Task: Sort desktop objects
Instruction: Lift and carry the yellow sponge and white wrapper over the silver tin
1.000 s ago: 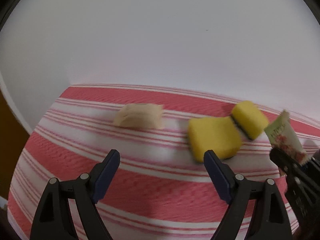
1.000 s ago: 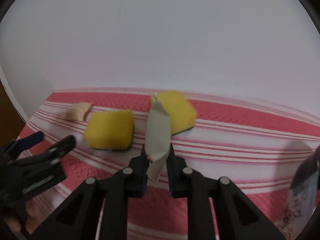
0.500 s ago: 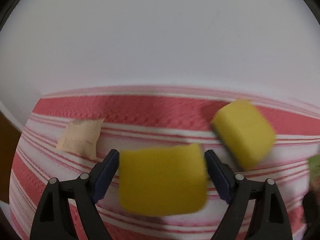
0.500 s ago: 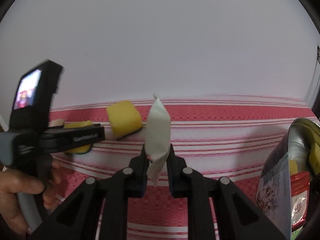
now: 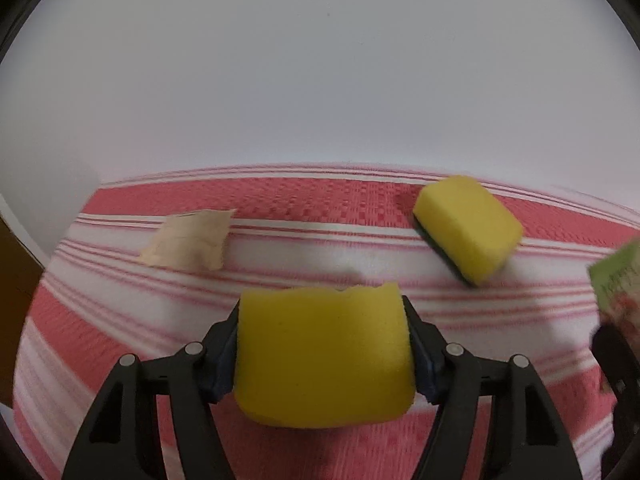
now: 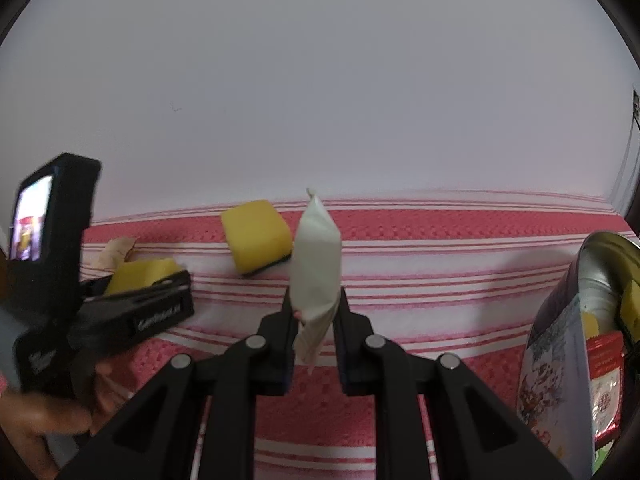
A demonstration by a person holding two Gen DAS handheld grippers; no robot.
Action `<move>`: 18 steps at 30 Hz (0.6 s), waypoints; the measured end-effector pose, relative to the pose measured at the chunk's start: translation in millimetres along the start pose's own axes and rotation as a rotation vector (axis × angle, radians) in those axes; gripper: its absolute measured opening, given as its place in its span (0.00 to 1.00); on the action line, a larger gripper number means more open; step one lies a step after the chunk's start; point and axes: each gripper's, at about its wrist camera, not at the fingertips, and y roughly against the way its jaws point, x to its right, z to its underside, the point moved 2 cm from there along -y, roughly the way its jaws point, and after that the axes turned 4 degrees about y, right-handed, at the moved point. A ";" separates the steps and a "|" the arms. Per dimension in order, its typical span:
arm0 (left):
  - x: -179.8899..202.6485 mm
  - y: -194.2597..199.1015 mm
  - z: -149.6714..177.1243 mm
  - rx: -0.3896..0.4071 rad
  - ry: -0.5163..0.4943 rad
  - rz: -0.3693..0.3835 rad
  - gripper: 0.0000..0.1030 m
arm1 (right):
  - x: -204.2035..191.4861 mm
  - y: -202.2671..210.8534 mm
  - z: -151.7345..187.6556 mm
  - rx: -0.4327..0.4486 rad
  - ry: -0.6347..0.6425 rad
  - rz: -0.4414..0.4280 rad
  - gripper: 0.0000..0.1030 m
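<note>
My left gripper is shut on a yellow sponge, squeezed between its jaws just above the red-and-white striped cloth. In the right wrist view the same left gripper holds that sponge at the left. My right gripper is shut on a pale packet held upright above the cloth. A second yellow sponge with a dark underside lies on the cloth at the back; it also shows in the right wrist view. A beige sachet lies at the back left.
A metal bowl at the right edge holds packets and yellow pieces, with a red sachet in it. A white wall rises behind the cloth. The packet's green printed side shows at the right edge of the left wrist view.
My left gripper has moved forward over the yellow sponge and shut on it. My right gripper has swung right with the packet, bringing the metal bowl into view.
</note>
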 end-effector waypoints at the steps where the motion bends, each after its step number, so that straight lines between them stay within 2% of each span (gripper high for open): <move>1: -0.9 10.0 3.7 0.014 -0.010 -0.005 0.69 | -1.7 3.0 1.7 -0.005 0.002 -0.007 0.15; 3: -3.4 30.4 12.5 0.042 -0.028 -0.017 0.69 | -7.0 5.1 4.6 -0.009 0.012 -0.017 0.15; 5: -1.4 50.9 25.0 0.066 -0.037 -0.030 0.69 | -11.6 18.8 12.6 -0.013 0.041 -0.004 0.15; 8: -3.7 82.0 45.1 0.085 -0.037 -0.033 0.69 | -12.1 41.3 25.7 -0.021 0.045 -0.033 0.15; 9: 7.0 93.2 52.0 0.090 -0.033 -0.030 0.69 | -10.6 47.4 32.1 -0.020 0.048 -0.038 0.15; 11: 4.7 114.2 69.0 0.103 -0.023 -0.030 0.69 | -8.6 65.9 42.9 -0.005 0.059 -0.033 0.15; 13: 22.2 138.1 84.6 0.115 -0.015 -0.025 0.69 | -6.0 81.4 53.6 0.013 0.063 -0.030 0.15; 18: 25.5 173.1 118.9 0.168 -0.030 -0.022 0.69 | 11.6 127.1 76.2 0.060 0.050 -0.003 0.15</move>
